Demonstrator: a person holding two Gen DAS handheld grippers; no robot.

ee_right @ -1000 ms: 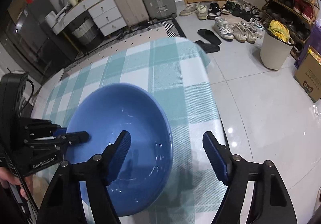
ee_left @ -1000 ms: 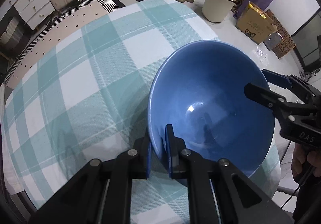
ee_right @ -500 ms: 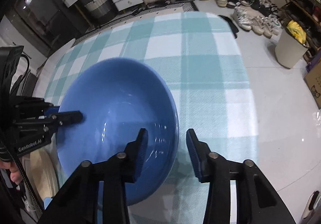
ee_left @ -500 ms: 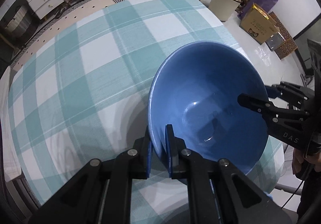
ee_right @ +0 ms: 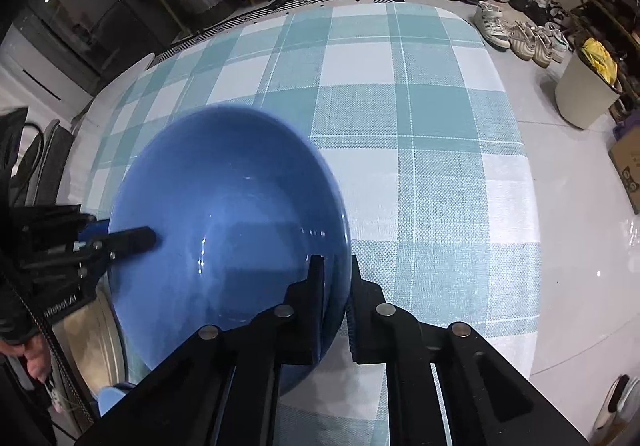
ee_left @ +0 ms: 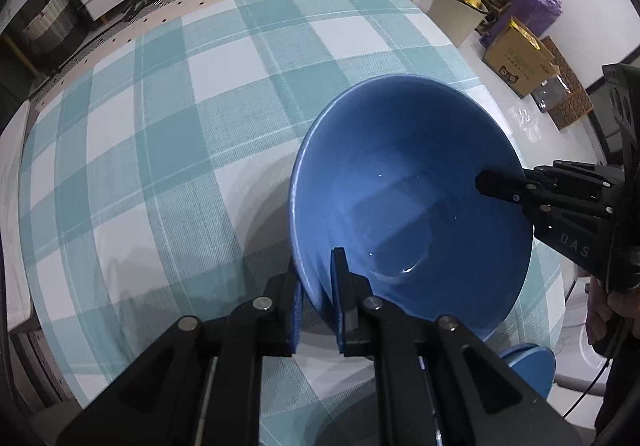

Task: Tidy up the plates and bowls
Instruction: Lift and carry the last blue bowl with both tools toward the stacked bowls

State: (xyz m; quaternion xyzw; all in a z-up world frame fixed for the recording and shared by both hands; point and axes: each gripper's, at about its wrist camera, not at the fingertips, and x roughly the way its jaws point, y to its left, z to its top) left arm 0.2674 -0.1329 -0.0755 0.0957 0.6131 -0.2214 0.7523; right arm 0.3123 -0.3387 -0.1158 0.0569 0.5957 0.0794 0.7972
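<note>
**Blue bowl pinched at both rims above the worktop**

Left gripper (ee_left: pixel 318 298) points steeply down, jaws clamped on the near rim of the blue bowl (ee_left: pixel 408 202). Right gripper (ee_right: pixel 336 286) also pitched steeply down, jaws clamped on the opposite rim. Bowl glossy, smooth, deep and round, empty, tilted, over the worktop's near edge. Worktop (ee_left: pixel 168 134) covered in a woven teal-and-white check cloth, corners rounded. A person's hand (ee_left: pixel 604 310) shows behind the right gripper in the left wrist view.
</note>
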